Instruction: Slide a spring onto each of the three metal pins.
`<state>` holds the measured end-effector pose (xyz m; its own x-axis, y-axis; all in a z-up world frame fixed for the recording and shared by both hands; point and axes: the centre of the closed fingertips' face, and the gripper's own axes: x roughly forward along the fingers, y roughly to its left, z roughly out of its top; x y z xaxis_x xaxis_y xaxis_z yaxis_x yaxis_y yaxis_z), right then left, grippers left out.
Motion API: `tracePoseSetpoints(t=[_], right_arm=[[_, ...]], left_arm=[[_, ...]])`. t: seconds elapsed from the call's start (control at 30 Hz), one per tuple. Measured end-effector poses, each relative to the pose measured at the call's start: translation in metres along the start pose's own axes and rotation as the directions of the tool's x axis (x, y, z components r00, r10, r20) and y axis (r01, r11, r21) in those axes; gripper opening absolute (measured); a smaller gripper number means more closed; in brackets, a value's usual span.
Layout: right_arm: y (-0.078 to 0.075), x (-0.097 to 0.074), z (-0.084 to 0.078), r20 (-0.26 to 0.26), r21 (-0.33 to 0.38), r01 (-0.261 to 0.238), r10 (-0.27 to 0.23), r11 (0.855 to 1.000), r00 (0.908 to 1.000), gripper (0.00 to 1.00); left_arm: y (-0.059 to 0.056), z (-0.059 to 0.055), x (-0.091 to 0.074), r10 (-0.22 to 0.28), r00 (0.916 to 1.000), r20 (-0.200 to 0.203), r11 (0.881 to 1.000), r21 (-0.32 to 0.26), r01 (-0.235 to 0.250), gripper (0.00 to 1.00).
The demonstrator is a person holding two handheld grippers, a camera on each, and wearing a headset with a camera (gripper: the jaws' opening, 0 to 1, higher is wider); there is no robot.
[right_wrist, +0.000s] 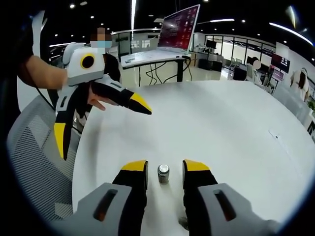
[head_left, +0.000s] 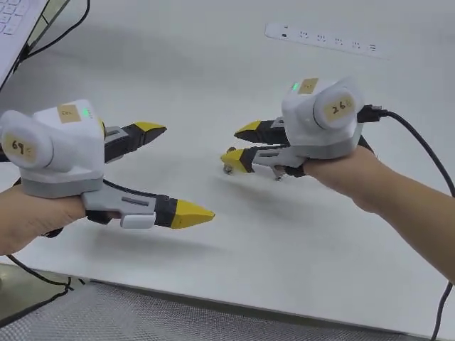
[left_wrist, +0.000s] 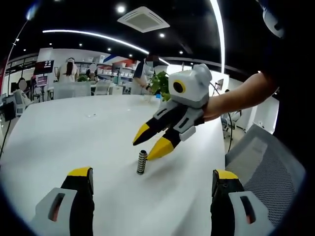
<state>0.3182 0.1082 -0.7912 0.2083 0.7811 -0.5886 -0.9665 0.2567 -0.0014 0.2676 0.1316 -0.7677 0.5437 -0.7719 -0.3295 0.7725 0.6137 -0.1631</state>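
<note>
A short metal pin with a spring (right_wrist: 163,173) coiled round it stands upright on the white table (head_left: 213,64). My right gripper (right_wrist: 166,167) is open, its yellow tips on either side of the pin with a small gap each side. In the head view the pin (head_left: 228,169) sits just under the lower tip of the right gripper (head_left: 238,144). My left gripper (head_left: 174,170) is open wide and holds nothing, a hand's width left of the pin. Seen from the left gripper (left_wrist: 152,173), the spring-covered pin (left_wrist: 142,162) stands ahead, with the right gripper (left_wrist: 143,149) over it.
A white power strip (head_left: 327,39) lies at the far right of the table, and a keyboard (head_left: 14,21) with black cables at the far left corner. The table's near edge runs below my hands, with a grey mesh chair (head_left: 106,312) beneath.
</note>
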Motion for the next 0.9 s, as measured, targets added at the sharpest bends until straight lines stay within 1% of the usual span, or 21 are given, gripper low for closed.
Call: tracePoseSetpoints(t=[0.17,0.37,0.43,0.57,0.63,0.73,0.83,0.9], right_arm=[[0.003,-0.003,0.001,0.014,0.008,-0.002,0.002,1.0,0.9999,0.31],[0.005,-0.011,0.003,0.035,0.01,0.006,-0.007,1.0,0.9994,0.39],[0.007,-0.015,0.004,0.048,0.022,0.001,-0.002,1.0,0.9988,0.42],[0.006,-0.022,0.003,0.062,0.031,0.011,-0.013,0.999,0.998,0.47],[0.003,-0.027,0.002,0.069,0.042,0.026,-0.029,0.999,0.9972,0.48],[0.001,-0.037,0.002,0.095,0.061,0.035,-0.04,0.998,0.9947,0.52],[-0.001,-0.046,0.002,0.117,0.067,0.045,-0.053,0.997,0.9917,0.57],[-0.002,-0.053,0.001,0.133,0.084,0.051,-0.062,0.995,0.9891,0.61]], left_arm=[[-0.001,0.002,0.001,-0.003,1.0,-0.001,1.0,0.005,0.003,0.98],[-0.001,0.005,0.002,-0.002,1.0,-0.003,1.0,0.008,0.002,0.98],[-0.001,0.007,0.002,-0.003,1.0,-0.001,1.0,0.008,0.003,0.98],[-0.003,0.012,0.005,-0.007,1.0,0.001,1.0,0.017,0.007,0.98],[-0.005,0.013,0.006,-0.011,0.9999,0.0,1.0,0.019,0.011,0.98],[-0.007,0.015,0.007,-0.016,0.9999,-0.002,1.0,0.024,0.016,0.98],[-0.009,0.016,0.008,-0.018,0.9998,-0.004,0.999,0.029,0.018,0.98],[-0.011,0.018,0.009,-0.019,0.9998,-0.004,0.999,0.033,0.019,0.98]])
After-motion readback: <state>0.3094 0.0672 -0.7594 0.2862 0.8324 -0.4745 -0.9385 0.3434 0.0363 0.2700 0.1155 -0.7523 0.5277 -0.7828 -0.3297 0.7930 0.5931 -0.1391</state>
